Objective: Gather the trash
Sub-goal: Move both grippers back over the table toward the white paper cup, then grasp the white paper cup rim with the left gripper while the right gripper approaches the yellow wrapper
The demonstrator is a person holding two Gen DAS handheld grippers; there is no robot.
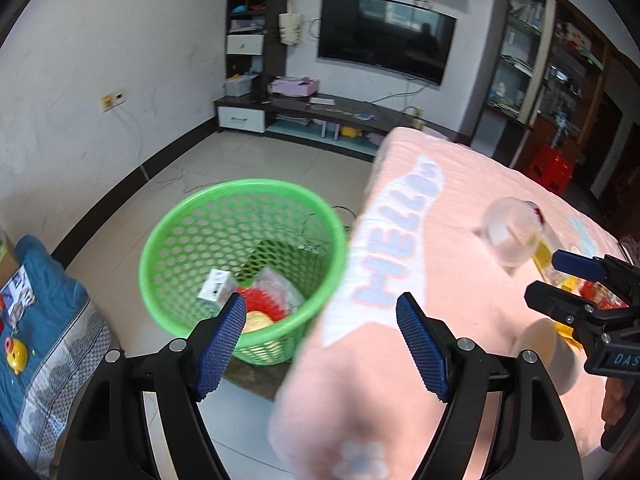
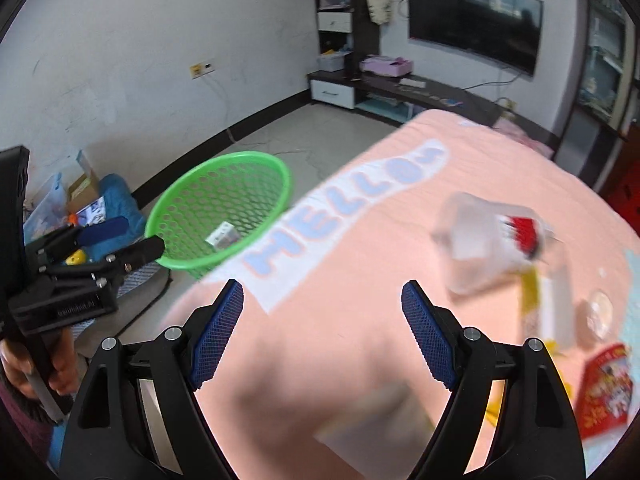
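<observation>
A green mesh basket (image 1: pixel 188 216) (image 2: pixel 180 196) stands on the floor by the table's left edge. It holds a white box (image 1: pixel 216 286) (image 2: pixel 222 236) and red and yellow wrappers (image 1: pixel 260 308). On the pink "HELLO" tablecloth (image 1: pixel 460 184) (image 2: pixel 360 280) lie a clear plastic cup (image 1: pixel 510 236) (image 2: pixel 476 248), a yellow wrapper (image 1: pixel 544 256) (image 2: pixel 530 292), a red packet (image 2: pixel 606 388) and a small clear lid (image 2: pixel 598 312), all blurred. My left gripper (image 1: pixel 320 300) (image 2: pixel 138 236) hangs open over the basket and the table edge. My right gripper (image 2: pixel 323 286) (image 1: pixel 544 276) is open above the cloth, left of the cup, with nothing between its fingers.
A blue cushion (image 1: pixel 48 320) with toys and boxes lies on the floor at the left. A TV stand (image 1: pixel 320 112) and shelves line the far wall, with a red crate (image 1: pixel 550 168) beyond the table. A person's hand (image 2: pixel 60 364) grips the left handle.
</observation>
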